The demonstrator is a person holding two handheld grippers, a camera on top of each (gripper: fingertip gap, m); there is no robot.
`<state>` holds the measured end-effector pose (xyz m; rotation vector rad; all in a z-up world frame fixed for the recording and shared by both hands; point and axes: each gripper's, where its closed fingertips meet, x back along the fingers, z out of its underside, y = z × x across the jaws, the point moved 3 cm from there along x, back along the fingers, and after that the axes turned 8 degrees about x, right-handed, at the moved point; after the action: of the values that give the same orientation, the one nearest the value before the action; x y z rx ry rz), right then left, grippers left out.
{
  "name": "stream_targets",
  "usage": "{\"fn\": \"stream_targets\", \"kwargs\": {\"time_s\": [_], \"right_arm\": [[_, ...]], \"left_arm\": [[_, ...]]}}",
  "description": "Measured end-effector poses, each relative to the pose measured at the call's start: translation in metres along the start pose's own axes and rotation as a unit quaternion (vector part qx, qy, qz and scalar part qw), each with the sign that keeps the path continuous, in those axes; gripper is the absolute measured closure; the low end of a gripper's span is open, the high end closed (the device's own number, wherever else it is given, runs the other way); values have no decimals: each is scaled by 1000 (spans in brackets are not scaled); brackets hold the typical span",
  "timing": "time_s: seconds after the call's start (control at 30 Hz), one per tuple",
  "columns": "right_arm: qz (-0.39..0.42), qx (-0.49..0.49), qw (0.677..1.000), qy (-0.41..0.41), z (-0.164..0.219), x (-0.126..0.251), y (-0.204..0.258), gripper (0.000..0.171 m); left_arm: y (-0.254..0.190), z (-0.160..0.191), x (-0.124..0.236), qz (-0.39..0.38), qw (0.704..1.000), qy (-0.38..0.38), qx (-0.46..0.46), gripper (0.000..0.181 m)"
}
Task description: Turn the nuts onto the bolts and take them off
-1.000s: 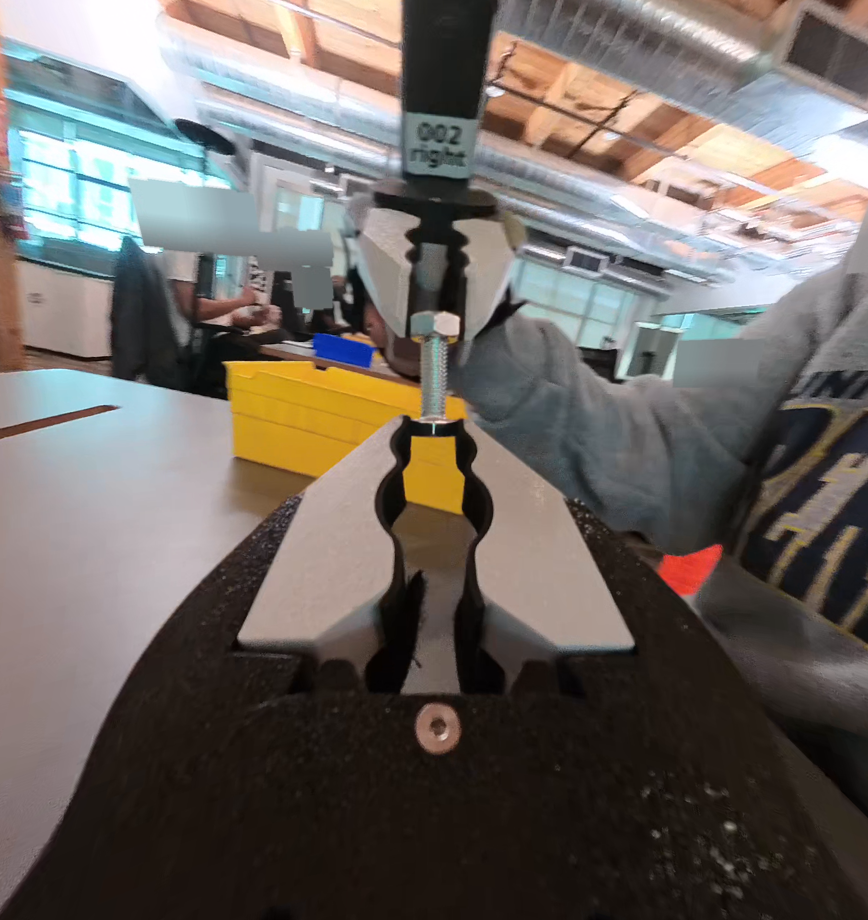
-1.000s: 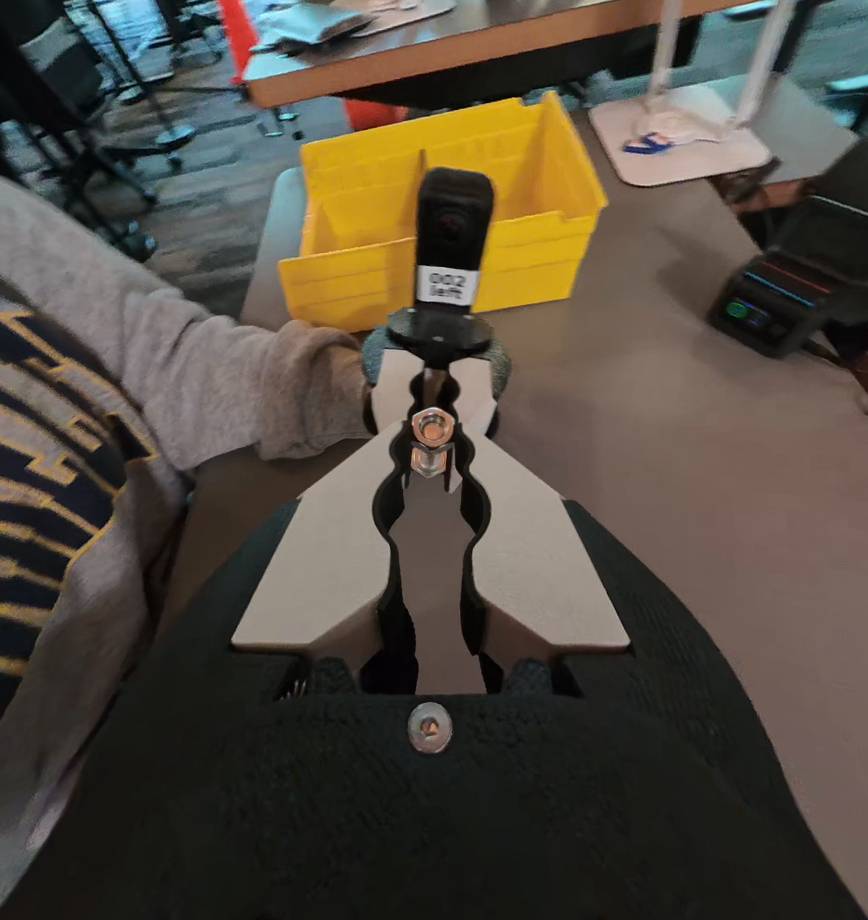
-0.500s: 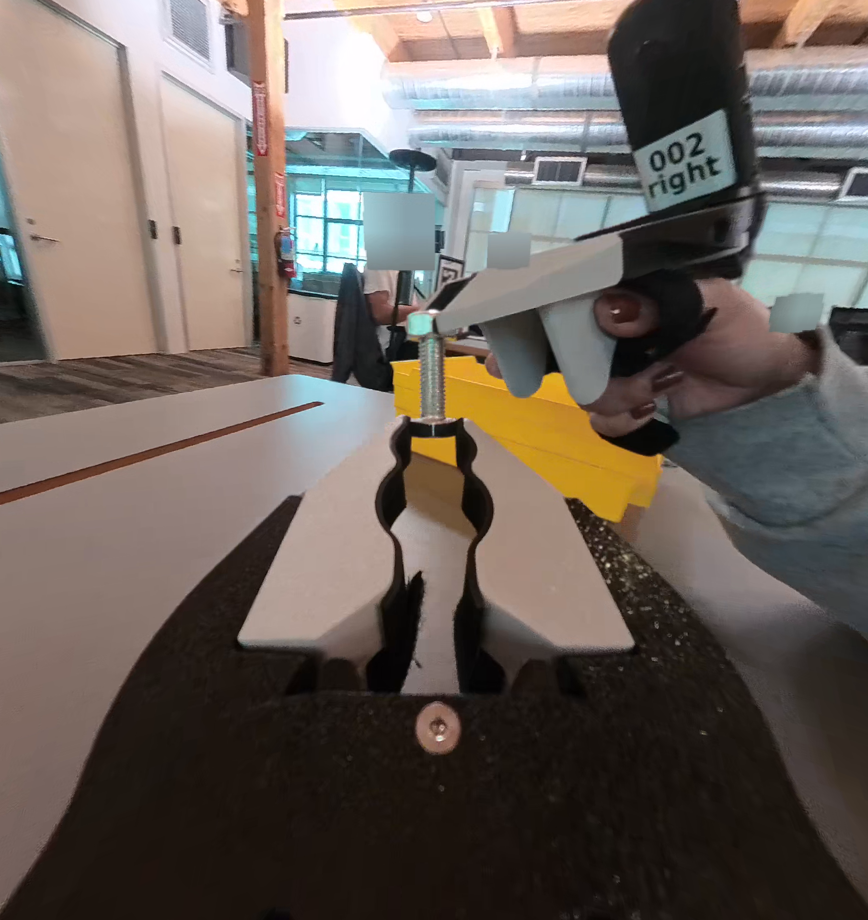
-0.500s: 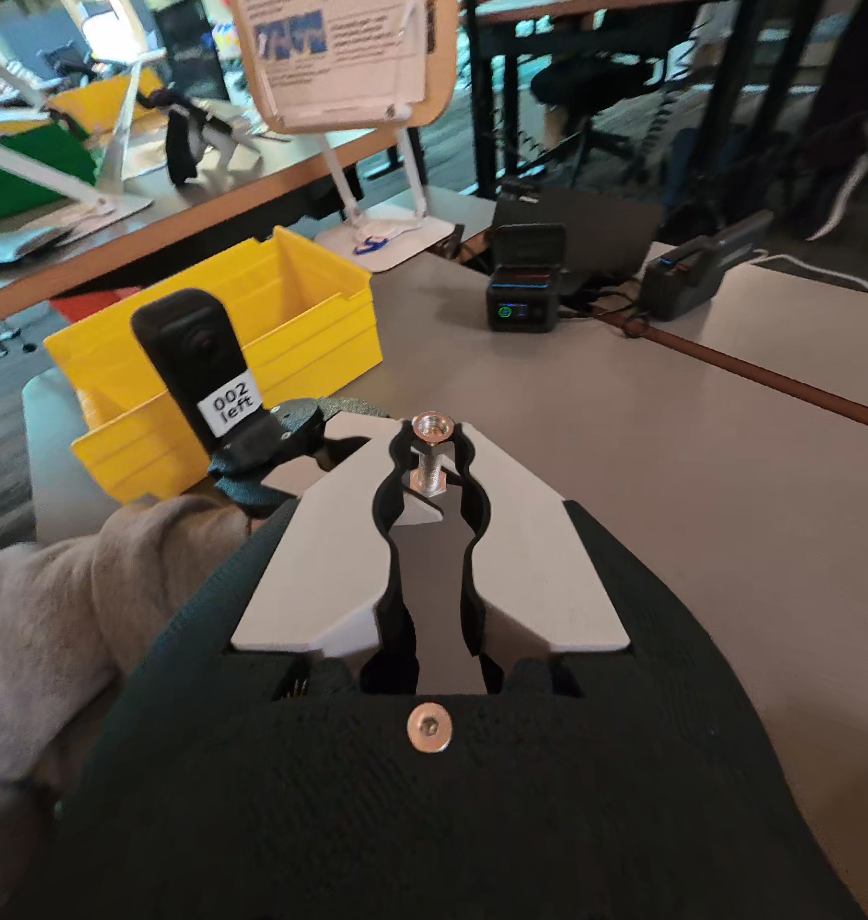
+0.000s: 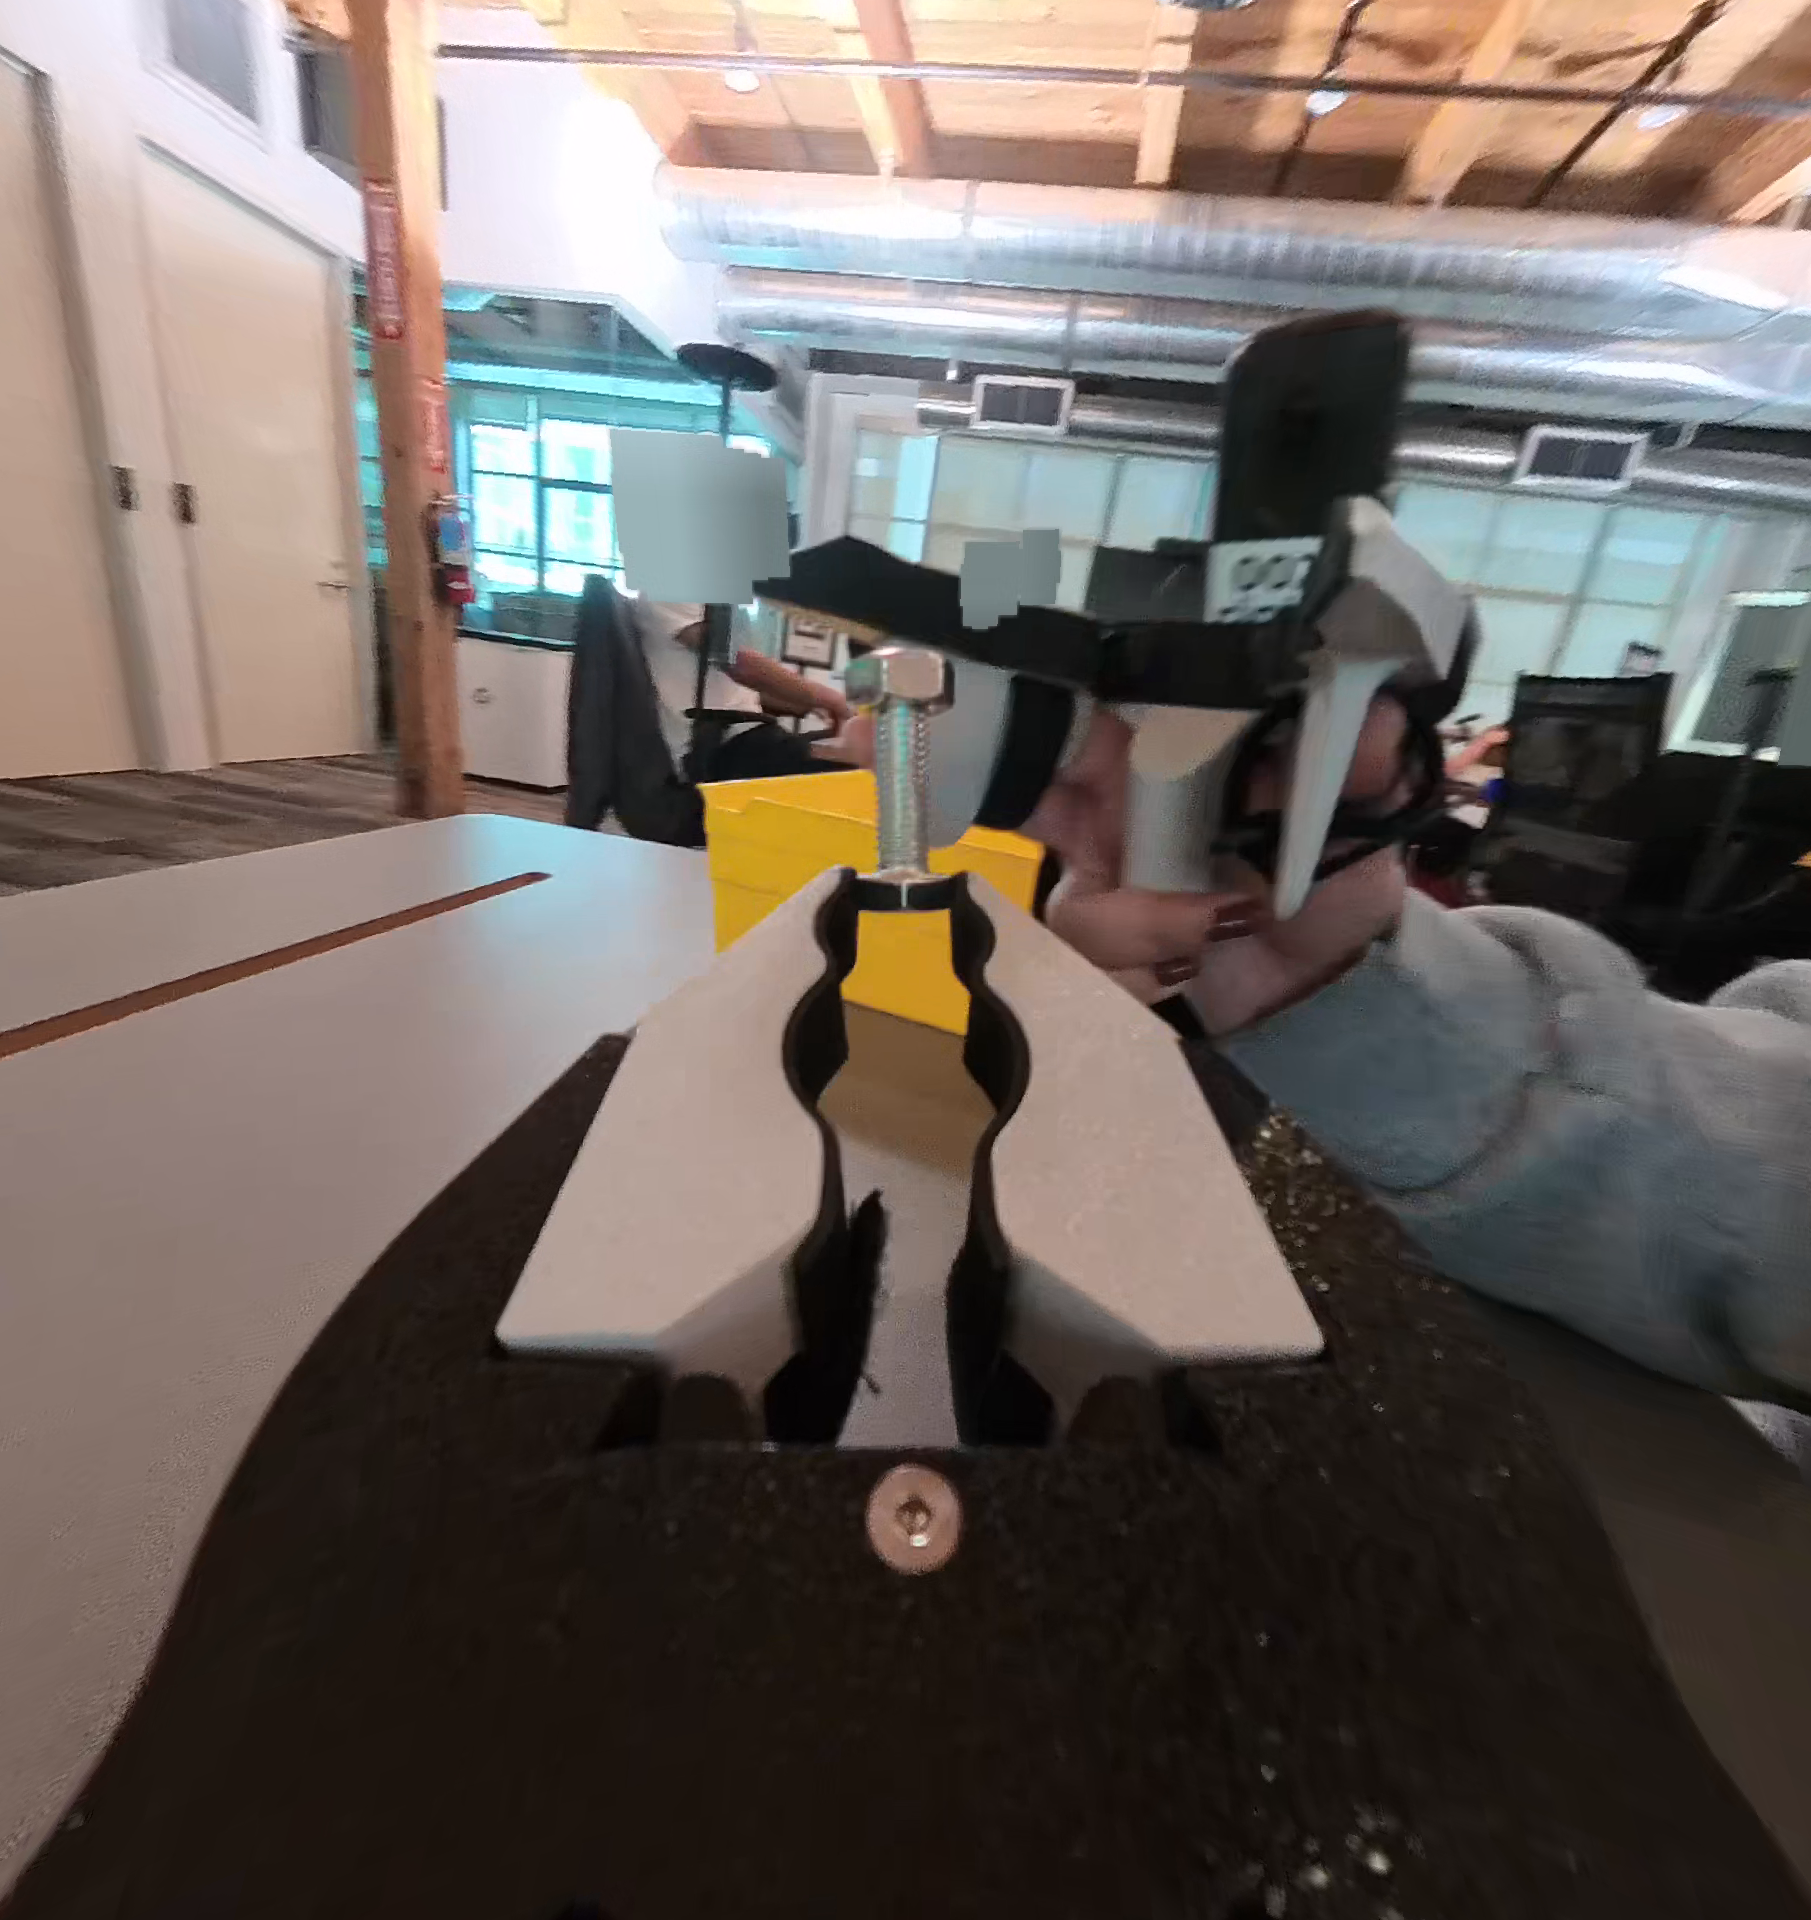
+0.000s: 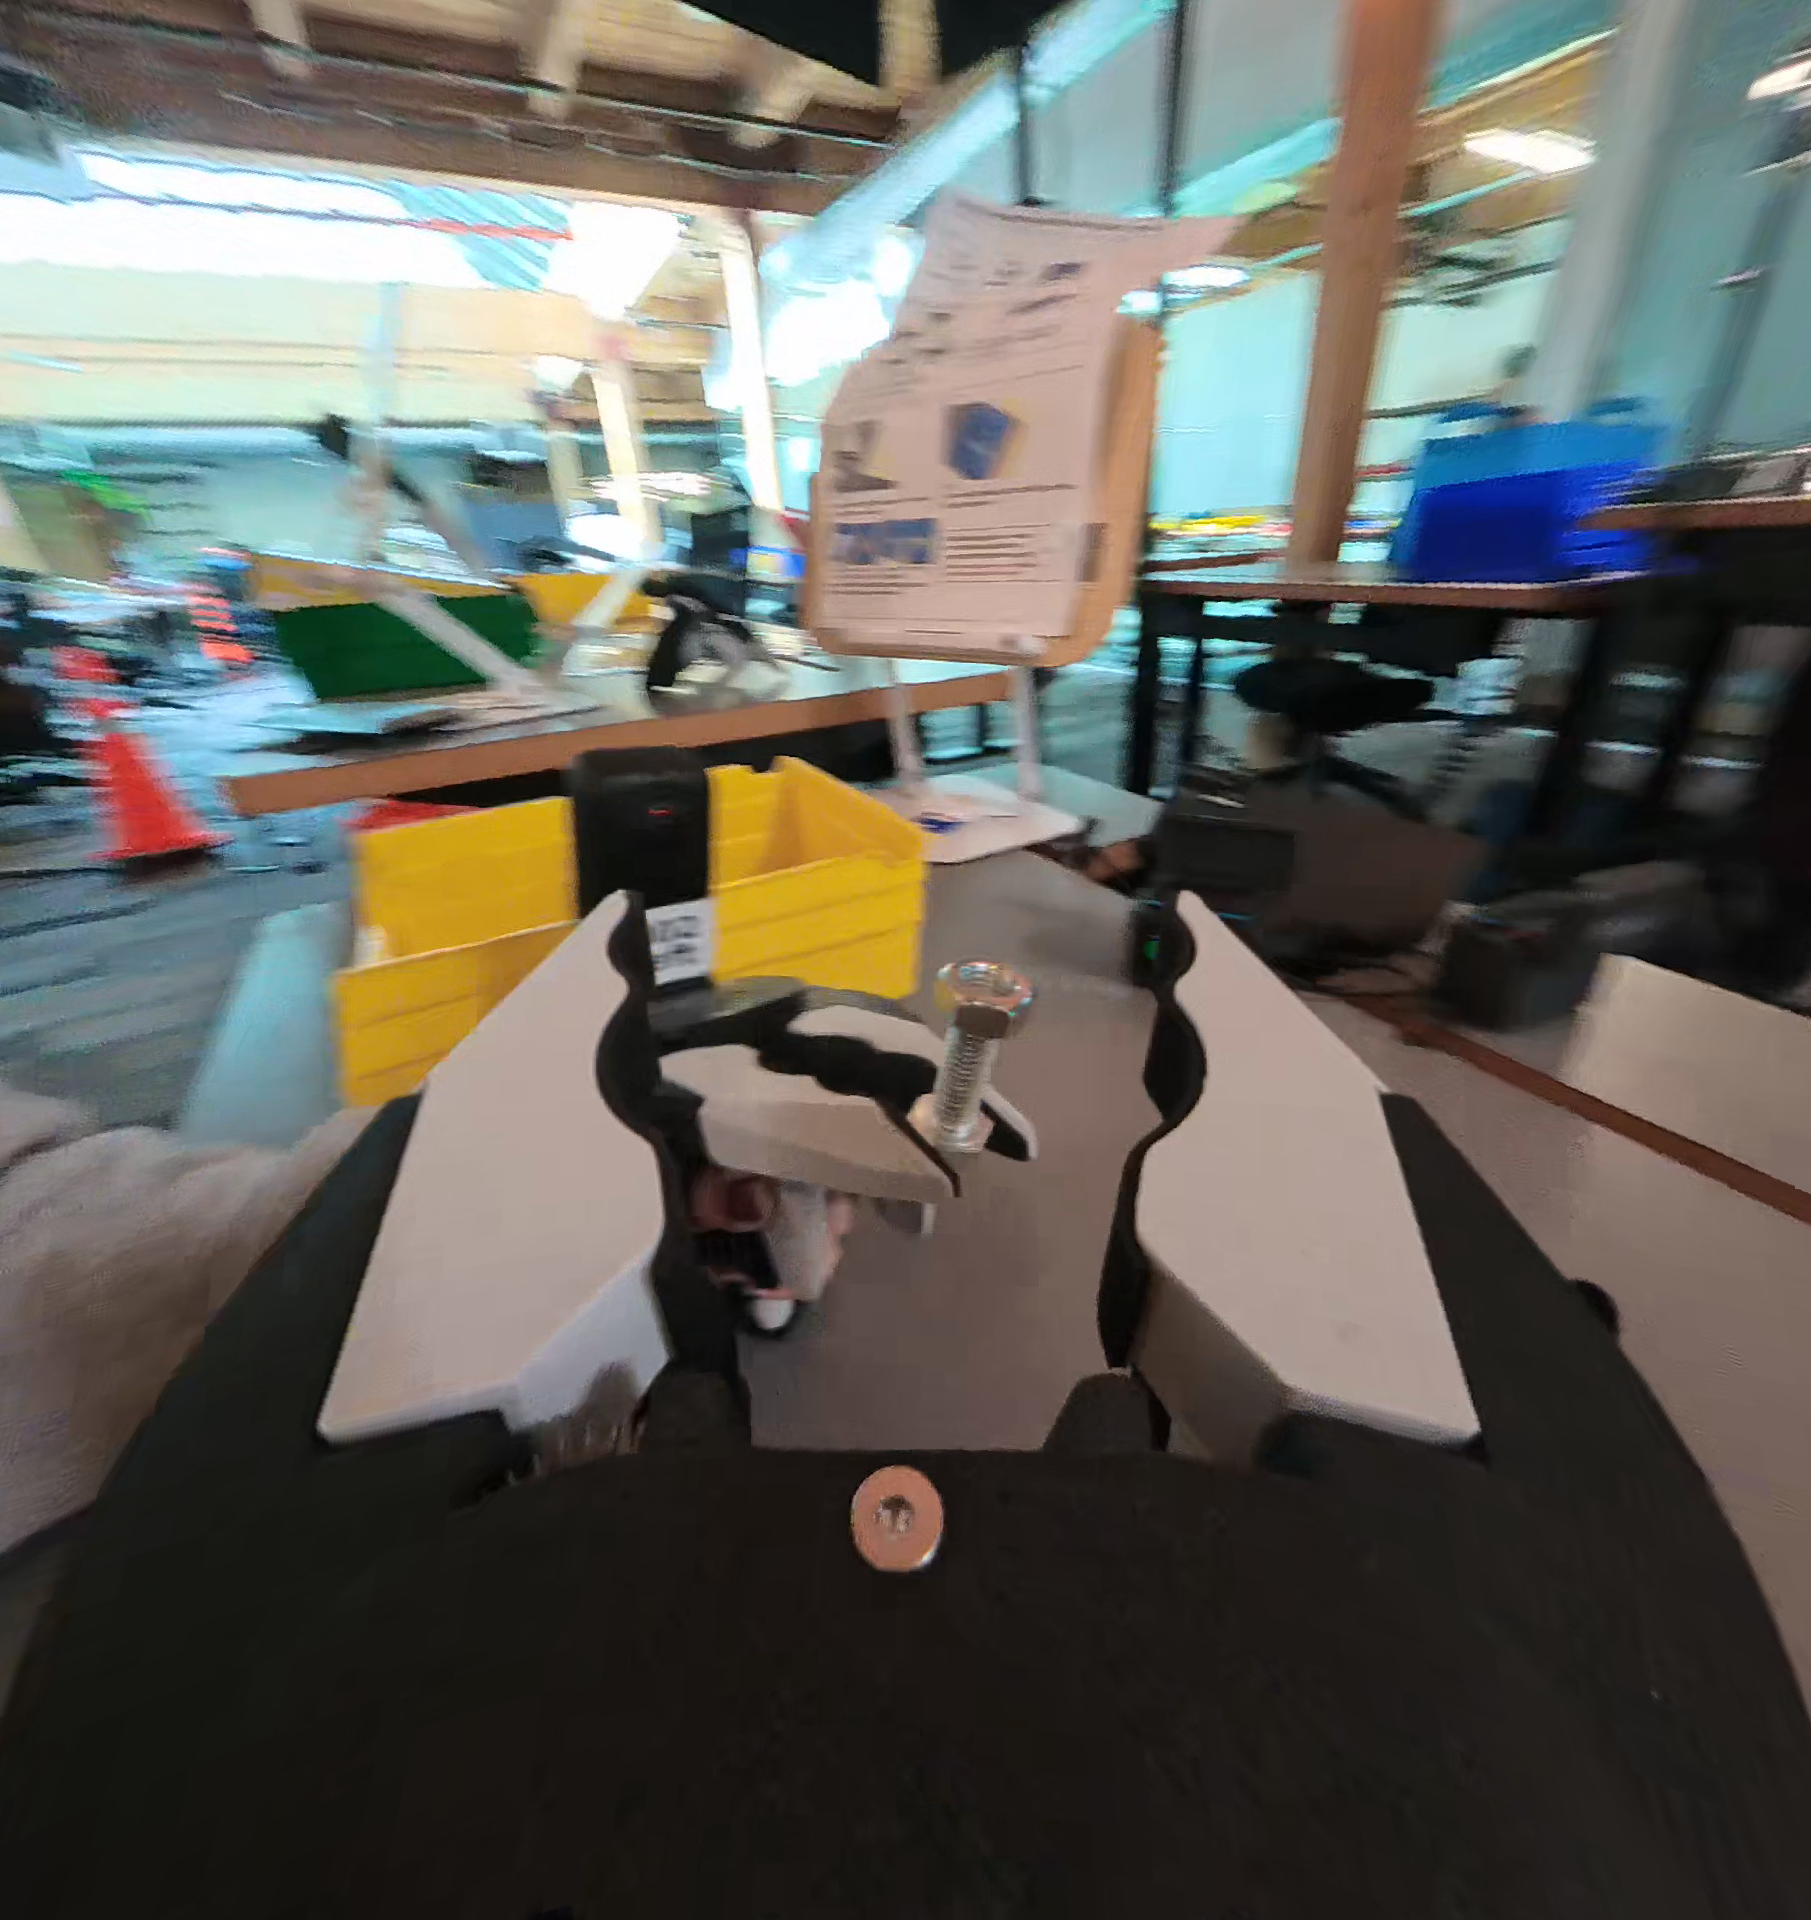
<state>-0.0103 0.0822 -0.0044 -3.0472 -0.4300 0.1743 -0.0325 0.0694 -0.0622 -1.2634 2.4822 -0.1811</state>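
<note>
1. While the left claw (image 5: pixel 903 883) is clamped on the lower end of one bolt (image 5: pixel 899 800), the bolt stands upright above the grey surface (image 5: pixel 257 1091), with its threaded shank bare between the two ends.
2. One nut (image 5: pixel 896 681) sits at the top end of the bolt. In the right wrist view its open bore faces upward.
3. The right claw (image 6: pixel 896 914) has its two fingers spread wide apart. The nut appears in the gap between them and touches neither finger.
4. Seen from the left wrist view, the right claw lies level with the nut and just to its right. One hand (image 5: pixel 1171 914) in a grey sleeve (image 5: pixel 1607 1143) holds it.
5. One yellow bin (image 6: pixel 818 904) rests on the surface behind both claws, well apart from the bolt. Its contents cannot be made out.
6. Further back, one printed sheet on a board (image 6: pixel 974 468) stands on a white stand, and an orange cone (image 6: pixel 142 790) stands on the floor at left.
7. Count of task parts in view: one bolt, one nut, two claws.
</note>
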Motion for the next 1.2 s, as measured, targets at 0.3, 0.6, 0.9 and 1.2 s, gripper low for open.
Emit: {"fn": "stream_targets", "kwargs": {"time_s": [0.3,0.6,0.9,1.2], "right_arm": [[-134,-30,990,4,10,-8,23,67],[-94,-41,995,-9,19,4,9,73],[-109,-41,993,-27,22,1,13,93],[-90,-46,994,-45,22,12,4,109]], "left_arm": [[-10,8,-3,58,998,28,26,166],[9,-5,11,26,998,-15,51,167],[2,1,5,45,997,4,55,167],[-7,8,3,93,993,39,67,167]]}}
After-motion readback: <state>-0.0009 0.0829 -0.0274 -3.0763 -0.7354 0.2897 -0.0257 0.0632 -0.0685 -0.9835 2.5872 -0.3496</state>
